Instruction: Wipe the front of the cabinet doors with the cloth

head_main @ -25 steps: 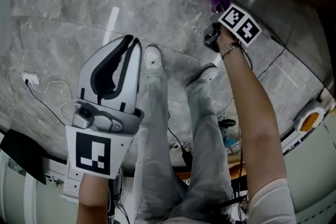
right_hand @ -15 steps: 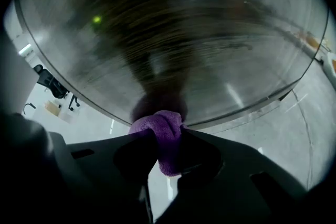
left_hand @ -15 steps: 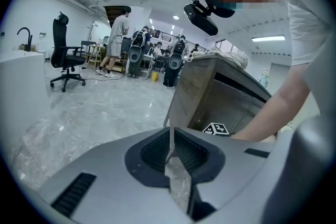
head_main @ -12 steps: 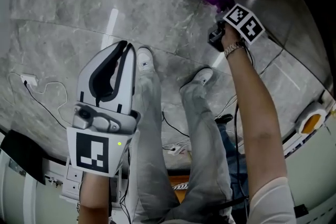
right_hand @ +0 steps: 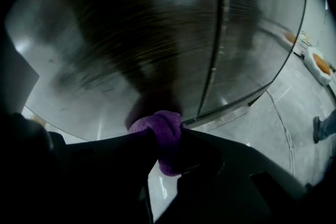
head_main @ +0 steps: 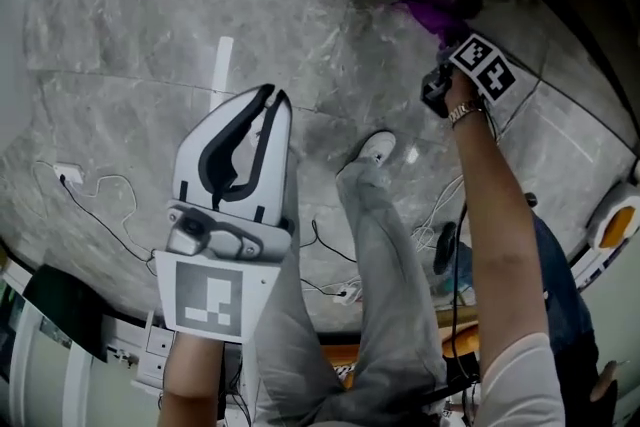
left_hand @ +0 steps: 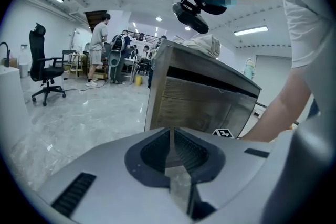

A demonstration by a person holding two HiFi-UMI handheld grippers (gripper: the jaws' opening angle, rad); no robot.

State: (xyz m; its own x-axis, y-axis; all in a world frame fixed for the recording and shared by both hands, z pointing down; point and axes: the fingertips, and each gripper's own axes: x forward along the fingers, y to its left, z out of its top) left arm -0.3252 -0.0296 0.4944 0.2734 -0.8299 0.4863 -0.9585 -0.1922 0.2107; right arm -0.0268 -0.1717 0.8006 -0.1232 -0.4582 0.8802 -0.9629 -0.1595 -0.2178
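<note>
Gripping the bunched purple cloth (right_hand: 160,128), the right gripper (right_hand: 168,140) is held low at the metal cabinet doors (right_hand: 157,34), and the cloth is seen against the door face, just beside the vertical seam. The left gripper (left_hand: 170,136) is held well apart above the floor (head_main: 130,45); its jaws are closed on nothing.

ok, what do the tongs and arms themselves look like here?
White left tongs: tapered shell, black ribbed inner lining, cube with a black-and-white square marker. Black right tongs: same kind of marker cube. Silver wristband on the right wrist, white short sleeve above it.
</note>
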